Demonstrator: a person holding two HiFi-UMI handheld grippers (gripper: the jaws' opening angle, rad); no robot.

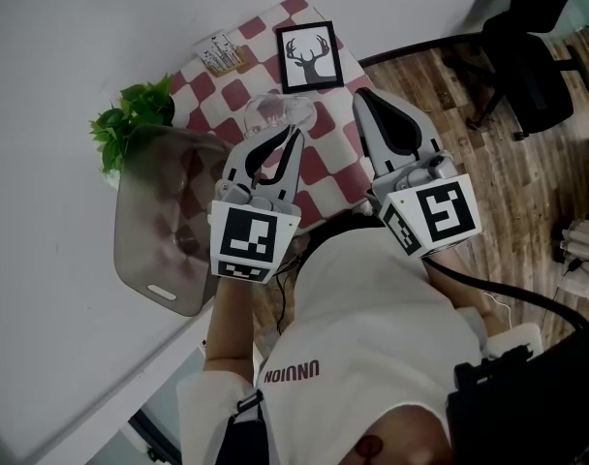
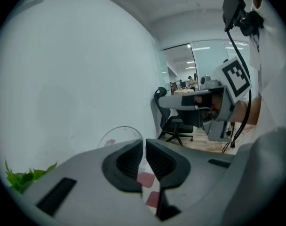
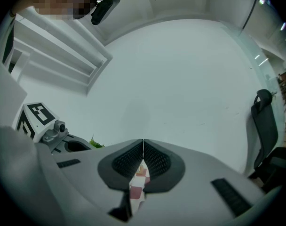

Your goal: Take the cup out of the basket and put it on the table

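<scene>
Two grippers reach over the table in the head view. The left gripper (image 1: 293,136) points at a clear glass cup (image 1: 273,112), which is out of the translucent grey basket (image 1: 139,223) and over the checkered cloth (image 1: 227,90), just in front of the framed deer picture (image 1: 309,56). From here I cannot tell whether its base touches the cloth or hangs just above it. The basket lies at the table's left edge beside a green plant (image 1: 135,114), well clear of the cup, so what remains is probably only to set the cup down and let go. The right gripper (image 1: 364,97) is held to the side over the cloth, apparently to keep out of the way.

From the left gripper view, the pads stand nearly together with only a thin slit between them. The cup's rim (image 2: 115,134) curves in from the left and runs into that slit. It looks like a pinch on the thin glass wall, which would explain why the jaws do not meet fully. An edge grip like this lets the cup swing, so a level, gentle lowering seems wise.

From the right gripper view, the ribbed pads (image 3: 130,160) are pressed together at their tips with nothing between them; only cloth shows through the gap lower down.
</scene>
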